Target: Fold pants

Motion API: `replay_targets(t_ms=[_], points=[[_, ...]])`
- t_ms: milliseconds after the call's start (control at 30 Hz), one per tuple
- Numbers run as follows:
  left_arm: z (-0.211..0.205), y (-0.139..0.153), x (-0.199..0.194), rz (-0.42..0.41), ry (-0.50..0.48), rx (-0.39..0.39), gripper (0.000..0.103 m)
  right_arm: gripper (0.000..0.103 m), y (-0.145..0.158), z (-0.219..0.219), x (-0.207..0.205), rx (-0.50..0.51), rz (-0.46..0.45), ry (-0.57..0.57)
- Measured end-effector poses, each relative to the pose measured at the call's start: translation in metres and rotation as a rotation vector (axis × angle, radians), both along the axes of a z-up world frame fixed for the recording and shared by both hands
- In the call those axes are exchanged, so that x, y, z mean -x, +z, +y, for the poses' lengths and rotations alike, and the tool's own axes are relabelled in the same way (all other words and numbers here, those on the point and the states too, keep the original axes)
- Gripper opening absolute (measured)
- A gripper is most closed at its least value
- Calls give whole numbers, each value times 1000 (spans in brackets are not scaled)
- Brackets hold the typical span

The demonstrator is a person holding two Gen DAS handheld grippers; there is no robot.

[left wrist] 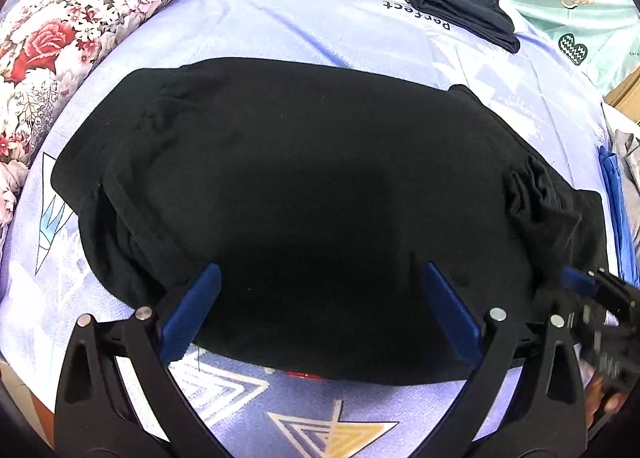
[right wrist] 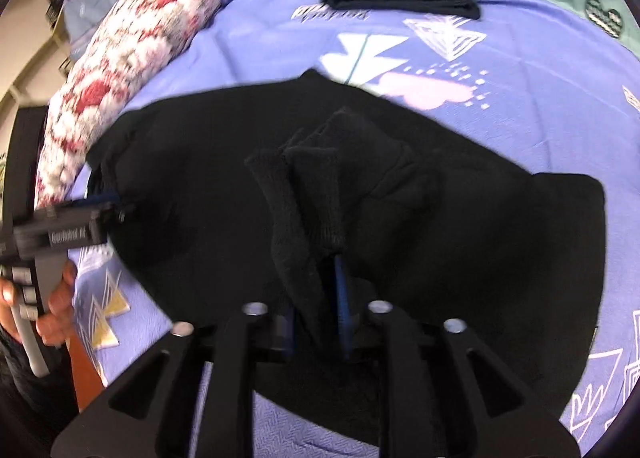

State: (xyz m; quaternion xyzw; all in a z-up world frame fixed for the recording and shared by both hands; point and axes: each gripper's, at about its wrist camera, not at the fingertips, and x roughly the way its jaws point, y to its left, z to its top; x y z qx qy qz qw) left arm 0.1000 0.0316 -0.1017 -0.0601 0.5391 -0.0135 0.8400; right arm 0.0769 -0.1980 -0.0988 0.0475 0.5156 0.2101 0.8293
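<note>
While the black pants (left wrist: 312, 210) are lying folded crosswise on the lilac bedsheet (left wrist: 304, 10), their raised fold (right wrist: 316, 202) is being kept between the partly parted fingers of the right gripper (right wrist: 316, 322), and the left gripper (left wrist: 320, 298) is being held wide apart over their near edge.

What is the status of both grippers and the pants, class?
Left gripper open over the black pants. Right gripper narrow around a raised fold; grip unclear. Folded dark garment lies apart, not obstructing.
</note>
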Motion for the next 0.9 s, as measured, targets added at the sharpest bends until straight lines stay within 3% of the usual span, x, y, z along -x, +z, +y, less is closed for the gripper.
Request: replay_targets(t_ms=[33,100,233,367,400,500,567,633,900], points=[[-1,1,-1,2,0,0,101,63,1,3,1,-11,-4,12],[-4,5,-1,1,-2,-5,101,64,4,9,4,-7,-15,30],[-14,20,2,-30,-12,-26,101,65,15,-5,7,-207,59,65],[-34,36,-1,-65,-35,-47,101,62,38,-52,12,-329,9,-2],[-41,39,-3,-69,-42,-50,101,62,44,-68,12,-316,-25,-48],[-62,43,-8,-81,-66,-48,101,44,51,-121,8,-226,-92,-230],[-79,45,-12,-103,-78,-61,101,20,49,-146,-1,-128,-117,-322],[-94,44,-18,-99,-81,-85,101,9,40,-164,-11,-114,-95,-350],[-130,41,-28,-74,-122,-78,101,4,-12,-180,-55,-72,38,-373]])
